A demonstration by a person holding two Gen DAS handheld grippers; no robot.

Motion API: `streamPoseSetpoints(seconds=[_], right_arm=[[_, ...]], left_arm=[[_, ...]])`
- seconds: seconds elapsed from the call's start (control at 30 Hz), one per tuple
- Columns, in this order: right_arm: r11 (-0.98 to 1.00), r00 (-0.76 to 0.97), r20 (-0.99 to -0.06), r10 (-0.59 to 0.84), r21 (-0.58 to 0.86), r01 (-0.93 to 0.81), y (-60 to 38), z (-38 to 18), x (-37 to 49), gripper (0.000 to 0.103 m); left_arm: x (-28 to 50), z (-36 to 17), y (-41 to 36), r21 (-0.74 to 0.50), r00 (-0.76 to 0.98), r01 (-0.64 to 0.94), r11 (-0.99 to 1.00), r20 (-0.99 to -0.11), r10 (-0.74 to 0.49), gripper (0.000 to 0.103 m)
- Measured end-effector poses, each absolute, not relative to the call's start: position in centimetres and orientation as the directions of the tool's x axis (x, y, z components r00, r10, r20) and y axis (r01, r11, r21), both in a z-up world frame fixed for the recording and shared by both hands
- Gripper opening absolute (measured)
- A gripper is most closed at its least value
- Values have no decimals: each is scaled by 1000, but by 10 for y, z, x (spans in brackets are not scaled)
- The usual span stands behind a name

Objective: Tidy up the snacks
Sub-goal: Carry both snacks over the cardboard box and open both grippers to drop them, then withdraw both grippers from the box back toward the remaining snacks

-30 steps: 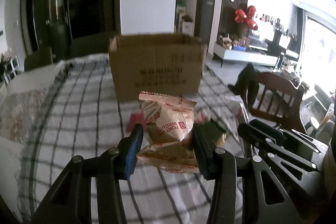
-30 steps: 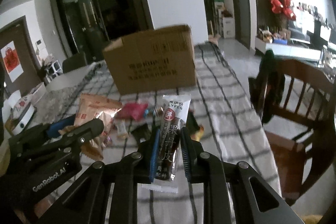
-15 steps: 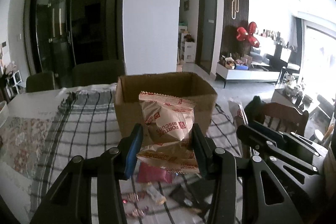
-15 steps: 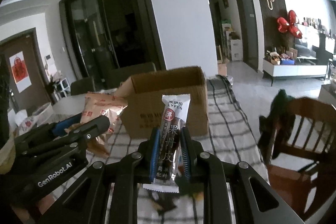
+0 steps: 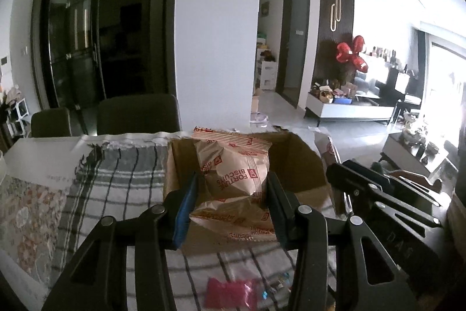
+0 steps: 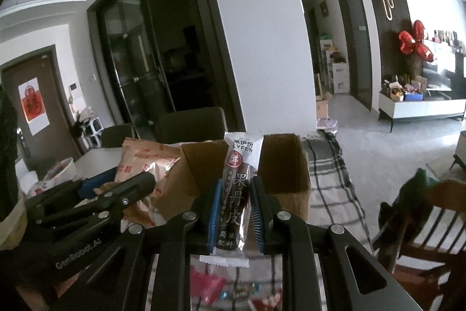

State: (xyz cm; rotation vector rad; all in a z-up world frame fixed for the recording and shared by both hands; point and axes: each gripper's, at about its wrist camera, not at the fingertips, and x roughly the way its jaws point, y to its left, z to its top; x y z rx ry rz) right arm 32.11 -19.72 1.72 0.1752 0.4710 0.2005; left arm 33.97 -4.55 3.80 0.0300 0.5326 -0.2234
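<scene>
My left gripper [image 5: 230,206] is clamped on a biscuit bag [image 5: 233,177], in front of the open box [image 5: 303,165]. My right gripper [image 6: 234,212] pinches a slim fruit-leather pack [image 6: 237,191] upright before the same box.

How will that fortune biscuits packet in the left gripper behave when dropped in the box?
The fortune biscuits packet looks puffy and crinkled between the left gripper pads, so probably light and yielding. Its glossy film may slide. The biscuits inside are likely brittle; release it low over the cardboard box.
</scene>
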Motion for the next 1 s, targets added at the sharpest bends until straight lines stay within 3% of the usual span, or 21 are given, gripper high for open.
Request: streamPoseSetpoints(seconds=[0.4, 0.47, 0.5, 0.53, 0.57, 0.63, 0.73, 1.0], right_arm=[[971, 847, -483, 223, 191, -146, -194, 11, 401, 21], [973, 845, -492, 213, 183, -138, -194, 8, 409, 22], [974, 846, -492, 205, 187, -127, -194, 6, 411, 23], [976, 848, -495, 190, 186, -111, -196, 4, 413, 29], [978, 852, -492, 180, 181, -102, -196, 3, 413, 40], [985, 869, -476, 136, 158, -68, -198, 3, 409, 53], [988, 873, -472, 121, 145, -59, -201, 0, 403, 53], [985, 876, -463, 133, 163, -63, -206, 2, 373, 56]], left_arm=[[415, 21, -43, -69, 782, 205, 976, -588, -206, 46], [423, 16, -44, -77, 774, 198, 977, -600, -204, 53], [426, 14, -44, -74, 772, 197, 978, -603, -201, 63], [428, 13, -44, -67, 776, 192, 979, -601, -193, 69], [427, 12, -44, -61, 781, 185, 981, -597, -184, 71], [425, 13, -44, -47, 789, 172, 984, -592, -166, 74], [414, 15, -42, -39, 803, 161, 986, -576, -154, 81], [370, 31, -31, 5, 852, 140, 990, -510, -117, 87]])
